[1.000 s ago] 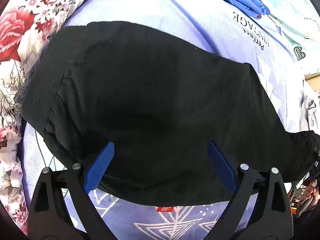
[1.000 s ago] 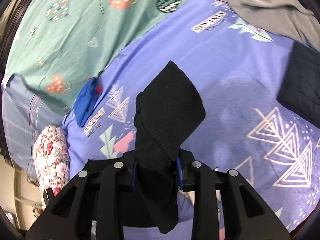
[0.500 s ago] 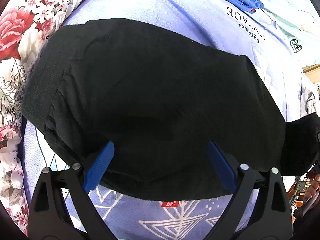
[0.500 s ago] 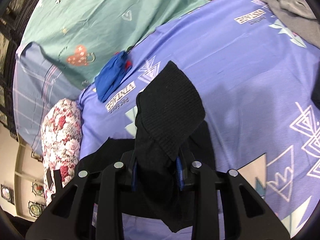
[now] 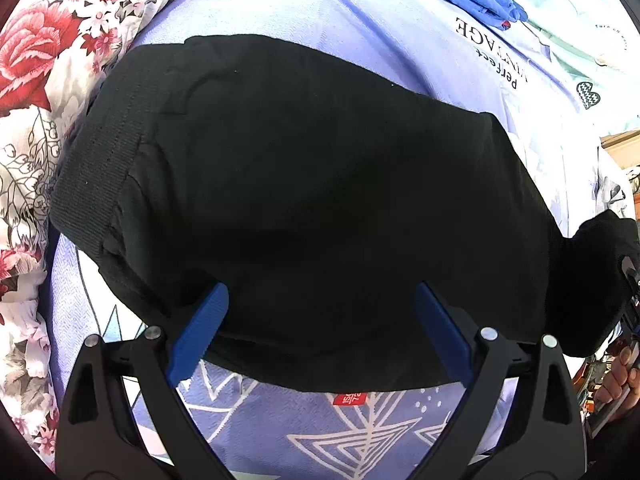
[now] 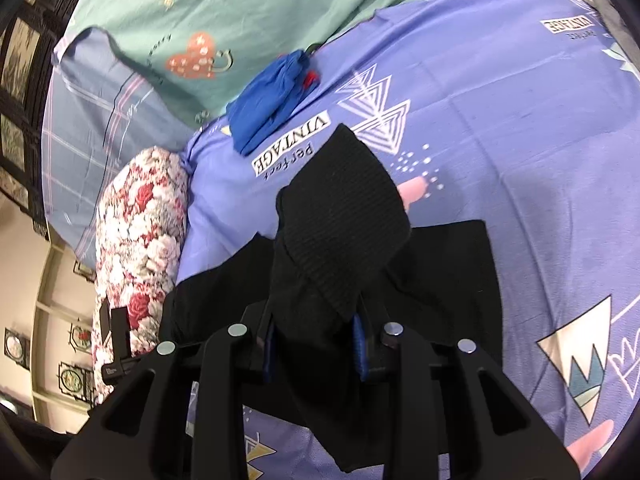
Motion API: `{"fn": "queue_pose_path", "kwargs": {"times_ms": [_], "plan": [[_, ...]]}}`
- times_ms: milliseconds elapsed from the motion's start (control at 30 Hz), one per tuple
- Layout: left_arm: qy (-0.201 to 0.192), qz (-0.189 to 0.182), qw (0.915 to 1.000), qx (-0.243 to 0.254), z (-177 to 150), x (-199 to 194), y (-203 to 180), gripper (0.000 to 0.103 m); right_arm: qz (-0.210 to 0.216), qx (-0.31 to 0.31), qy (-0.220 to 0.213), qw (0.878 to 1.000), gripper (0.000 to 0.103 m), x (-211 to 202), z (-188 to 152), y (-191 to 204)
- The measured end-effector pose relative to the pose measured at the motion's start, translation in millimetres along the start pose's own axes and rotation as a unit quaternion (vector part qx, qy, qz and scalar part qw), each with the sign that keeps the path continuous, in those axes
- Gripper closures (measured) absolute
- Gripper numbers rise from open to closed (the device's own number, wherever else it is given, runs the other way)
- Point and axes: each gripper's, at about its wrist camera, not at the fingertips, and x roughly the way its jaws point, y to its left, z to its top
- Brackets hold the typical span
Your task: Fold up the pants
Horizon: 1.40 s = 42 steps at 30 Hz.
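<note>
Across the middle of the left wrist view: black pants [image 5: 304,200] lie spread flat on the purple bedsheet [image 5: 360,432], ribbed waistband at the left of the frame.
Left gripper [image 5: 320,320]: jaws wide apart, blue pads low over the near edge of the pants — nothing between them.
Right gripper [image 6: 314,344]: jaws clamped together on a ribbed end of the pants, which stands up in a folded peak at the centre of the right wrist view and hangs down below the jaws.
Pants in the right wrist view [image 6: 344,216]: the rest lies flat on the sheet behind the raised end, reaching toward the right of the frame.
Red tag [image 5: 350,399]: on the sheet at the lower centre of the left view, just under the pants' edge.
Blue cloth [image 6: 268,100]: crumpled, upper centre of the right view, near where the purple sheet meets the teal sheet [image 6: 224,12].
Floral pillow [image 6: 136,236]: left of the frame, beside the pants.
Person's hand [image 5: 616,376]: lower right edge of the left view — partly cut off, probably holding the other gripper.
</note>
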Motion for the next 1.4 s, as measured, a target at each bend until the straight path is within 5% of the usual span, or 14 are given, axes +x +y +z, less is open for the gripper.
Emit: {"fn": "queue_pose_path", "kwargs": {"times_ms": [733,1400], "plan": [[0.006,-0.003,1.0000,-0.002,3,4,3,0.008,-0.083,-0.111,0.061,0.988,0.073,60,-22,26],[0.012,0.008,0.9999,0.008,8,13,-1,0.006,-0.096,-0.116,0.065,0.986,0.071,93,-43,26]]}}
